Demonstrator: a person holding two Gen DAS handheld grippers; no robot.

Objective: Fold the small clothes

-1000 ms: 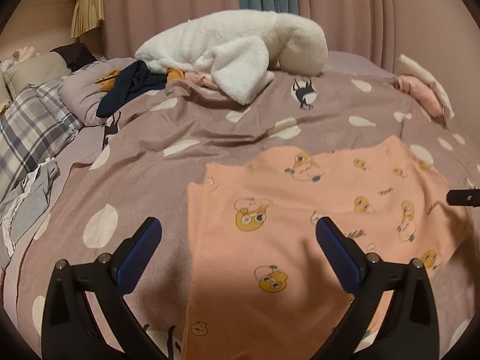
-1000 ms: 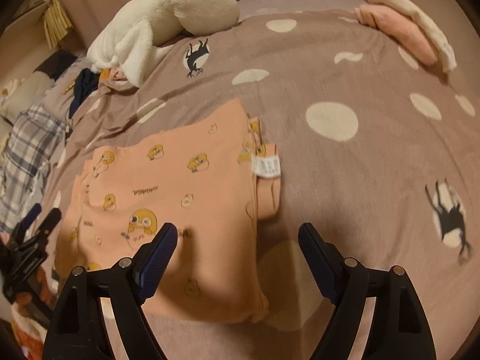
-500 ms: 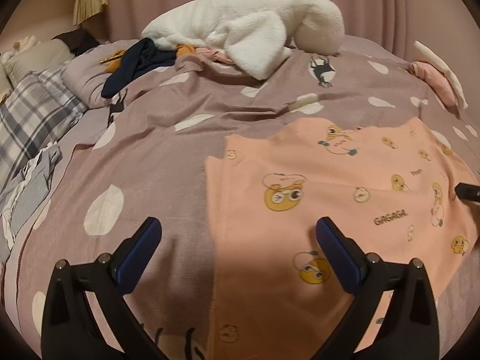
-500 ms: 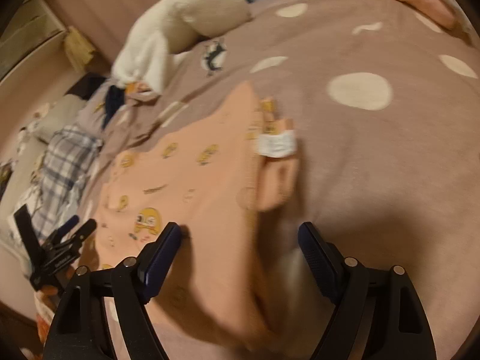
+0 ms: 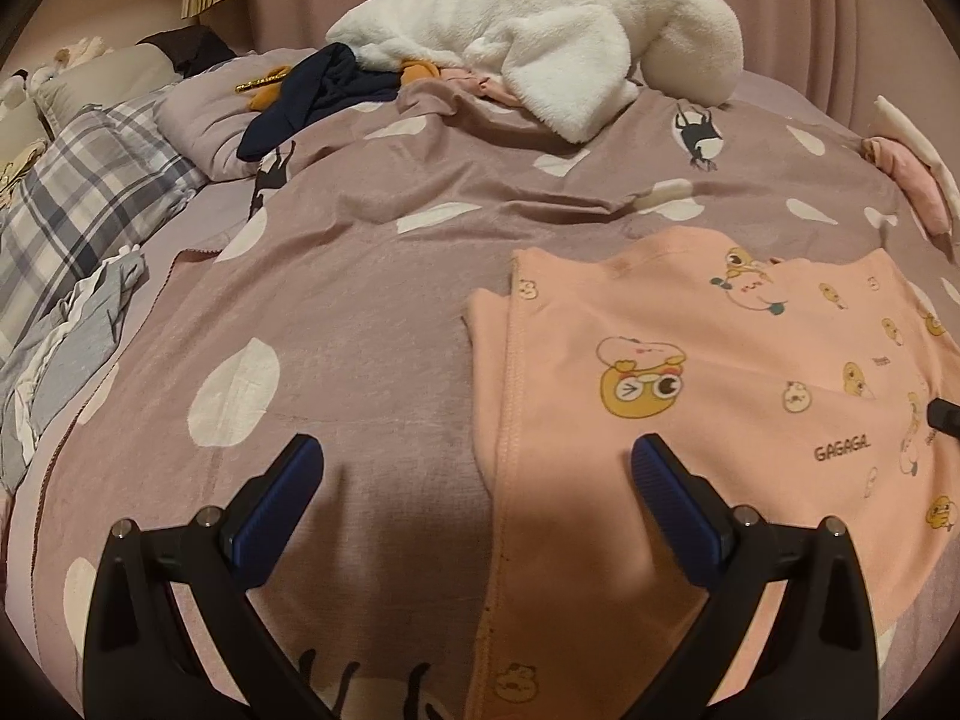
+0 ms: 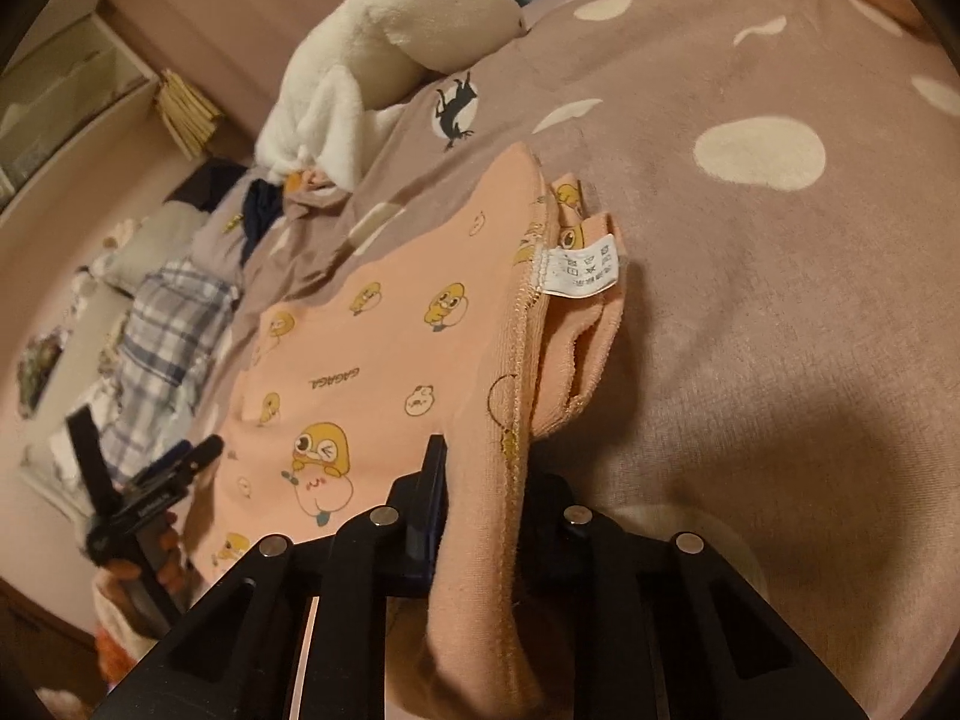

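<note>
A pink child's garment (image 5: 720,372) printed with yellow cartoon ducks lies flat on the bed, and its white care label (image 6: 579,267) shows at the far right edge. My left gripper (image 5: 477,456) is open and hovers low over the garment's left hem, one finger over fabric and one over the bedspread. In the right wrist view it (image 6: 150,480) shows at the garment's far side. My right gripper (image 6: 486,468) is closing its jaws on the right hem, which stands up pinched between them. Its fingertip (image 5: 945,414) pokes in at the edge of the left wrist view.
The mauve bedspread (image 5: 360,330) has white spots and black animal prints. A white fleece (image 5: 540,30) and a navy garment (image 5: 318,90) are heaped at the back. A plaid pillow (image 5: 78,204) lies left, and folded pink clothes (image 5: 906,180) lie right.
My right gripper dropped onto the garment's right hem and its jaws closed from wide apart onto the fabric. My left gripper sank closer to the left hem, still open.
</note>
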